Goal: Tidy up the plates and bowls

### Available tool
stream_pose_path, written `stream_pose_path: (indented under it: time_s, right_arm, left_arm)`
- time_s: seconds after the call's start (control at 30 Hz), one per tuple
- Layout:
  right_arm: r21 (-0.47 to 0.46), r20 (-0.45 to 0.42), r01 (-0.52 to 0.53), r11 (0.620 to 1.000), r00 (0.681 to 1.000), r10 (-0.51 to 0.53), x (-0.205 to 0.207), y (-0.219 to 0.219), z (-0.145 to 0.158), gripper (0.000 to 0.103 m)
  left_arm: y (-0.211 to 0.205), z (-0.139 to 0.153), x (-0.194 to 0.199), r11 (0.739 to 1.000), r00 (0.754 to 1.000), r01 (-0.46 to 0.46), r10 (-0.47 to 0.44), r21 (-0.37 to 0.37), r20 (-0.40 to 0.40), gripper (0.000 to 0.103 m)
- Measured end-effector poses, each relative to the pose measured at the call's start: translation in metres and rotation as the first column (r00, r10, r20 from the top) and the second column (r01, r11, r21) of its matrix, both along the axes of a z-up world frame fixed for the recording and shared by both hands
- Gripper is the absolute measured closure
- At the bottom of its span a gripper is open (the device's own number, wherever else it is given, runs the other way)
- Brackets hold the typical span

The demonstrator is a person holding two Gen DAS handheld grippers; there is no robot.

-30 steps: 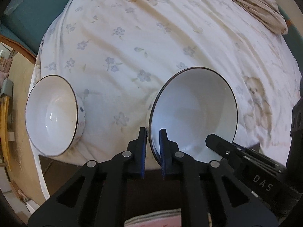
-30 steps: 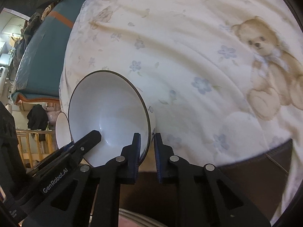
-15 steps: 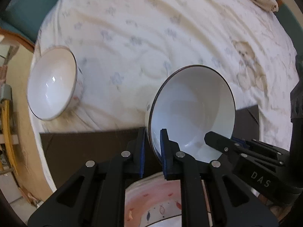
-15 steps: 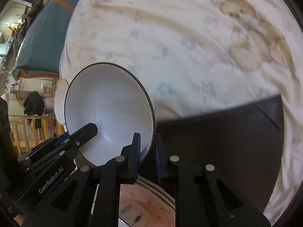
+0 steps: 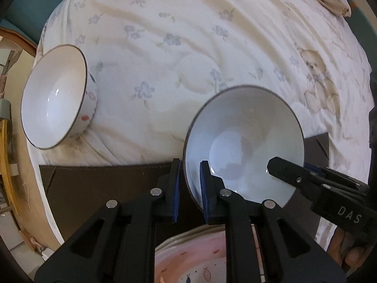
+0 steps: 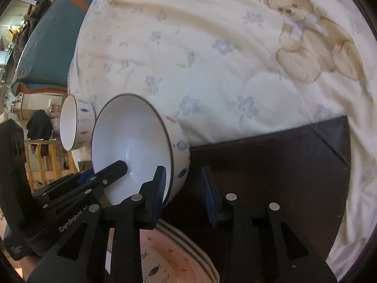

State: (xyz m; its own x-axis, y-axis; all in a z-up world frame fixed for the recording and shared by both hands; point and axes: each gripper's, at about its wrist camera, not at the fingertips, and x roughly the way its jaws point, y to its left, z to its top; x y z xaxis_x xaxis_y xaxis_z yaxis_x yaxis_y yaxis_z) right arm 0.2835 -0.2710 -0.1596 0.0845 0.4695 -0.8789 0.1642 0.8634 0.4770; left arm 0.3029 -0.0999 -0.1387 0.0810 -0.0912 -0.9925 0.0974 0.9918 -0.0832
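A white bowl with a dark rim (image 5: 245, 151) is held in the air over a dark mat, above a stack of pink plates (image 5: 202, 259). My left gripper (image 5: 189, 184) is shut on its near rim. My right gripper (image 6: 183, 188) has opened; its jaws stand apart around the bowl's other rim (image 6: 132, 151), and it also shows in the left wrist view (image 5: 304, 176). A second white bowl (image 5: 56, 99) lies tilted on the bed sheet at the left, and it shows small in the right wrist view (image 6: 75, 125).
The dark brown mat (image 6: 271, 165) lies on a cream bear-print bed sheet (image 5: 188, 47). The plate stack (image 6: 174, 257) sits on the mat under both grippers. A teal mattress edge (image 6: 42, 44) and wooden furniture lie off to the left.
Both grippers carried the bowl back from the sheet over the mat and plate stack. The right gripper's jaws have opened off the bowl's rim; the left stays clamped.
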Motion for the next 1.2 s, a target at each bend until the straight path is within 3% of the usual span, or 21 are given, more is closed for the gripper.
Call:
stream_pose_path:
  time_s: [0.23, 0.33, 0.4, 0.6, 0.73, 0.97, 1.2]
  right_arm:
    - [-0.021, 0.002, -0.019, 1.000, 1.000, 0.019, 0.005, -0.001, -0.004, 0.069]
    - [-0.033, -0.002, -0.041, 0.999, 0.999, 0.041, 0.006, 0.002, -0.007, 0.074]
    - [-0.030, 0.015, -0.044, 0.999, 0.999, 0.044, 0.005, 0.004, -0.005, 0.083]
    - [-0.099, 0.064, -0.050, 0.994, 0.996, 0.057, 0.004, 0.010, 0.006, 0.091]
    - [-0.125, 0.094, -0.055, 0.991, 0.993, 0.067, 0.003, 0.013, 0.021, 0.090]
    - [-0.072, 0.175, -0.025, 0.997, 0.984, 0.037, -0.009, 0.008, 0.066, 0.090]
    - [-0.045, 0.209, -0.022, 0.999, 0.978, 0.031, -0.041, 0.010, 0.090, 0.090]
  left_arm:
    - [-0.006, -0.012, 0.004, 0.998, 0.998, 0.056, -0.056, 0.018, -0.007, 0.091]
    - [-0.006, -0.012, 0.003, 0.998, 0.998, 0.054, -0.054, 0.008, 0.012, 0.093]
    - [-0.001, -0.009, 0.000, 0.999, 0.999, 0.043, -0.043, -0.005, 0.030, 0.093]
    - [0.003, 0.014, -0.012, 0.999, 0.999, 0.015, -0.014, -0.030, 0.040, 0.097]
    - [-0.005, 0.042, -0.021, 0.998, 0.993, 0.068, -0.068, 0.007, 0.098, 0.096]
    - [0.001, 0.079, -0.028, 0.998, 0.987, 0.058, -0.056, -0.014, 0.150, 0.097]
    - [0.007, 0.100, -0.058, 0.998, 0.981, 0.058, -0.053, -0.019, 0.184, 0.097]
